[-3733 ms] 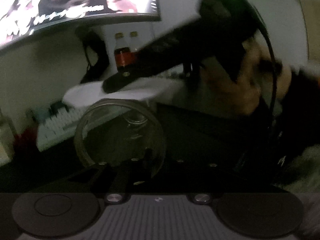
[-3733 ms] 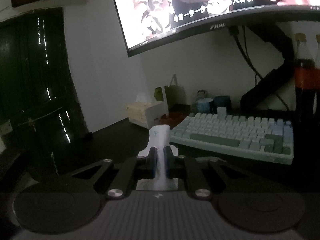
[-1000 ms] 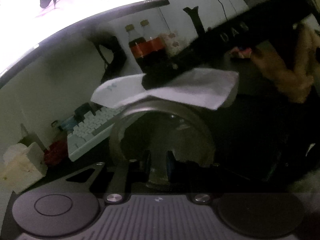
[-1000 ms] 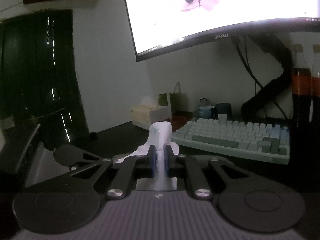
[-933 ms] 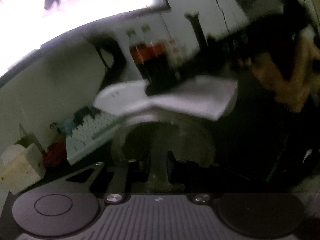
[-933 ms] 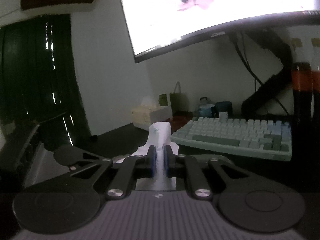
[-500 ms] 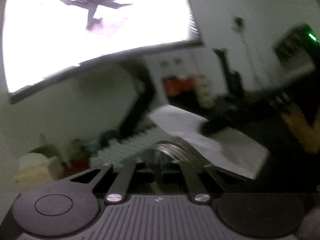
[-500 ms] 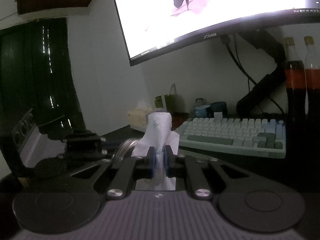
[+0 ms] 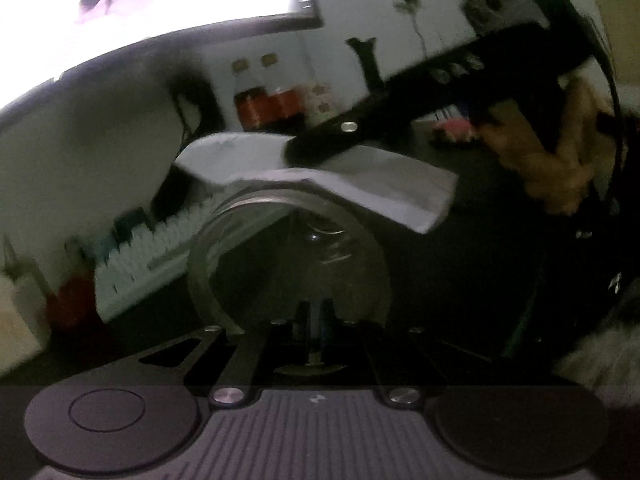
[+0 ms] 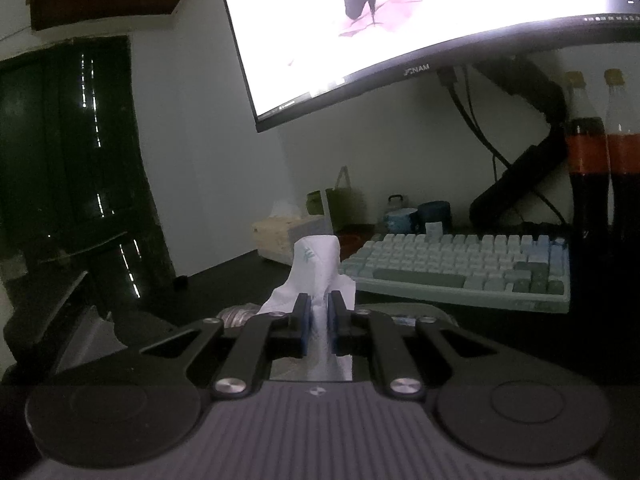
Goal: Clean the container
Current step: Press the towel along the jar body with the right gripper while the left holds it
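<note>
Left tongs (image 9: pixel 314 316) pinched the rim of the rigid, slippery, probably glass jar (image 9: pixel 288 256); right tongs (image 10: pixel 318 312) clamped the limp tissue (image 10: pixel 316 264).

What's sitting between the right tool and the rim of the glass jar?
In the left wrist view, the white tissue clamped in the right tool drapes over the glass jar rim, which the left tool grips.

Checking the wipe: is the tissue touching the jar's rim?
Touching. The left wrist view shows the tissue draped directly over the glass jar rim's upper edge.
</note>
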`<state>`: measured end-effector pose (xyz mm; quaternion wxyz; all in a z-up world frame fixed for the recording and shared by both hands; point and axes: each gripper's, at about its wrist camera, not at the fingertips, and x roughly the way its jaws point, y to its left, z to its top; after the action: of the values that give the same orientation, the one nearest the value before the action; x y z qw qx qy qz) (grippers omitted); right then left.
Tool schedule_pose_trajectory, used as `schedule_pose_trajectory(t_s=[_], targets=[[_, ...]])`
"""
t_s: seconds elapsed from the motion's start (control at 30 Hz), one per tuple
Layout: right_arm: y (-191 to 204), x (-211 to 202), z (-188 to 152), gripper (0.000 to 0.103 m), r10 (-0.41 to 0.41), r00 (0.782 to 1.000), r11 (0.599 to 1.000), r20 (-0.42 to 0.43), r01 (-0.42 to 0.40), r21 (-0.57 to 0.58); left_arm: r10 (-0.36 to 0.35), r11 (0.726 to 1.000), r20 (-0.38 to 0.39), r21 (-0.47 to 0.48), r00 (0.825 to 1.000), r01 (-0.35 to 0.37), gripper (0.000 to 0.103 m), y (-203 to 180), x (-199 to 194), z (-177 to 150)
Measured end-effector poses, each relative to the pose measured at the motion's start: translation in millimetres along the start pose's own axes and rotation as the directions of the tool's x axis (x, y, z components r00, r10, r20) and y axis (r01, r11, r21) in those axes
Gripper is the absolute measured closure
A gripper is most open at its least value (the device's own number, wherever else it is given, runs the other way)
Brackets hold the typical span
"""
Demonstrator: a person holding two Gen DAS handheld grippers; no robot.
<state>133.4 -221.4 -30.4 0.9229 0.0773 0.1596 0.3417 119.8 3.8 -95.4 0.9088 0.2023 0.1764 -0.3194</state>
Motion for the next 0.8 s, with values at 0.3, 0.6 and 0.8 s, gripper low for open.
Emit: schedule_pose_trajectory(t_s=[0.3,0.6,0.8], targets=[[14,0,-1,0.091,0.032,1.000,0.999,0.000,-0.032,-0.023,0.031,0.999,-0.011,-0.028,0.999,-0.032,0.100,-3,-2,3],[-25,0,2,0.091,-0.121,0.993,0.989,0.002,0.120,0.080,0.018,1.000,-0.013,-0.001,1.000,-0.018,0.100,-6,-2,5],[5,-2,-1,0.090,0.017,1.000,1.000,0.004,-0.017,0.011,0.016,0.999,-0.016,0.044,1.000,-0.016,0.100,-16,-1,8]])
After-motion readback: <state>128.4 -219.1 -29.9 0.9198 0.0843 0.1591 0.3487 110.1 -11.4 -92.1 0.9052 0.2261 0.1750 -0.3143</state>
